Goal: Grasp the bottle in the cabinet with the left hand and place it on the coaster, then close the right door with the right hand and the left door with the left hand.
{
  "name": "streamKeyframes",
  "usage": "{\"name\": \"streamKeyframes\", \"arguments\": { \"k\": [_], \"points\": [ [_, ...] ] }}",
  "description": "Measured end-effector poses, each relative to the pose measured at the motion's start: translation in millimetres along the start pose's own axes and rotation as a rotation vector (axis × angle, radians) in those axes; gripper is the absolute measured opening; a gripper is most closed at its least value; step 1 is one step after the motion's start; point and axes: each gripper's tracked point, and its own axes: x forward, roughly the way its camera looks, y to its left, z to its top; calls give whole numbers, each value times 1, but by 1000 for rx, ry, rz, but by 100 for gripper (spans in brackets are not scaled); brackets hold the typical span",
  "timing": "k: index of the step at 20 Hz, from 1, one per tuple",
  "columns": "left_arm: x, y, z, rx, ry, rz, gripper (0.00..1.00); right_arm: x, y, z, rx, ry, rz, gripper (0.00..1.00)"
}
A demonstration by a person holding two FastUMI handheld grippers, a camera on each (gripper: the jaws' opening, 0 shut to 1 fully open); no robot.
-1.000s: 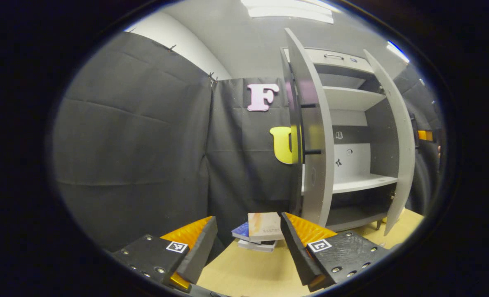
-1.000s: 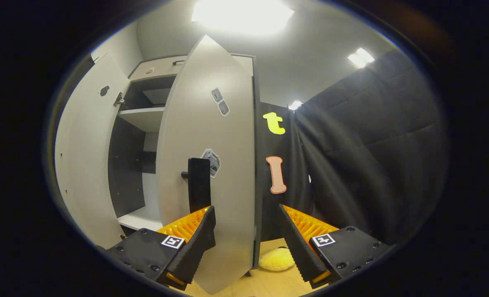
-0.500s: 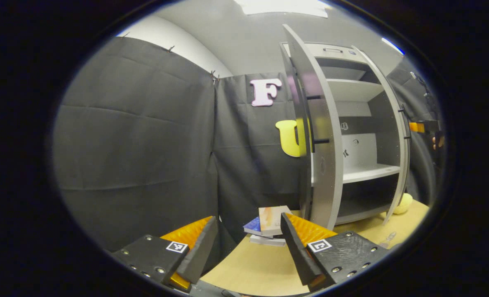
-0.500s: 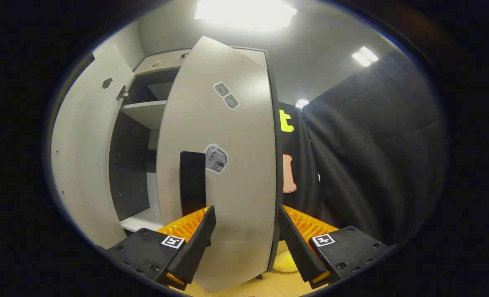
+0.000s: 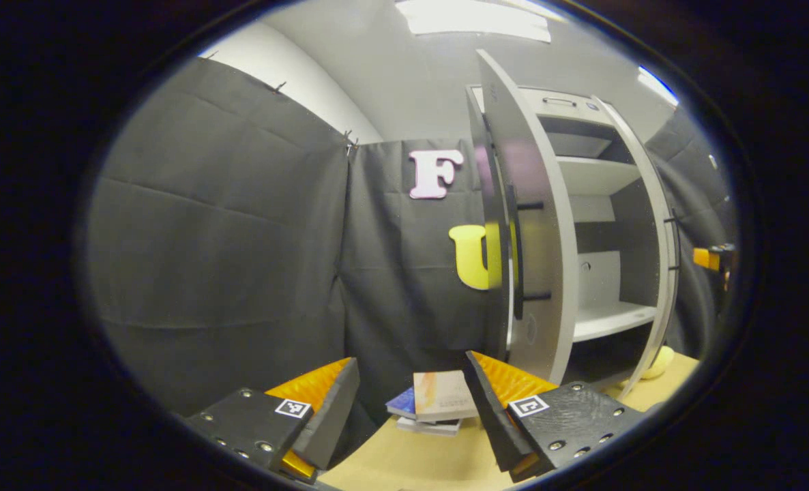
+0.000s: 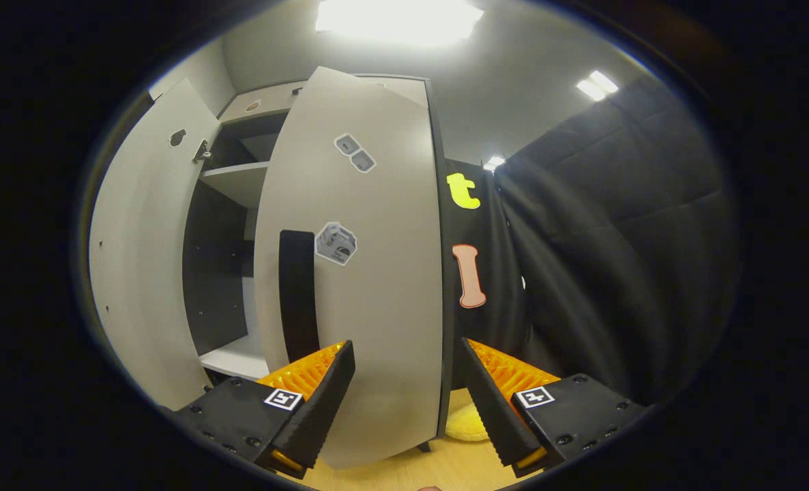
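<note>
I see no bottle on the cabinet [image 5: 602, 320] shelves, so I judge that part done and the door-closing step in hand. The right door [image 6: 370, 273] stands nearly shut just ahead of my right gripper [image 6: 408, 389], fingers apart and holding nothing. Next I'd press it home. My left gripper [image 5: 411, 402], fingers likewise apart and empty, must then reach the left door [image 5: 534, 225], wide open past the books [image 5: 435, 402] on the tabletop [image 5: 404, 464].

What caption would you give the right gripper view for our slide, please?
Open right gripper faces the nearly shut right cabinet door beside its black handle; left door open.
</note>
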Motion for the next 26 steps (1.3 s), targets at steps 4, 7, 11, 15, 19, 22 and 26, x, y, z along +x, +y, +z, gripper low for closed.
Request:
{"name": "streamKeyframes", "arguments": {
  "k": [4, 7, 11, 15, 19, 22, 26],
  "points": [
    [33, -13, 41, -30, -64, -29, 89, -15, -17, -18, -31, 43, -3, 98],
    [49, -30, 60, -39, -98, -57, 95, -24, -31, -23, -44, 52, -9, 98],
    [54, -37, 63, -74, -116, -39, 95, -33, -52, -32, -68, 64, -13, 98],
    [52, -51, 51, -170, -67, -58, 97, -35, -59, -41, -79, 87, 4, 98],
    [44, -76, 57, -147, -81, -90, 91, -35, -57, -47, -80, 109, 51, 98],
    [33, -100, 59, -111, -102, -108, 91, -37, -58, -55, -66, 127, 75, 99],
    [33, -125, 66, -89, -117, -118, 90, -38, -59, -63, -62, 141, 107, 99]
  ]
}}
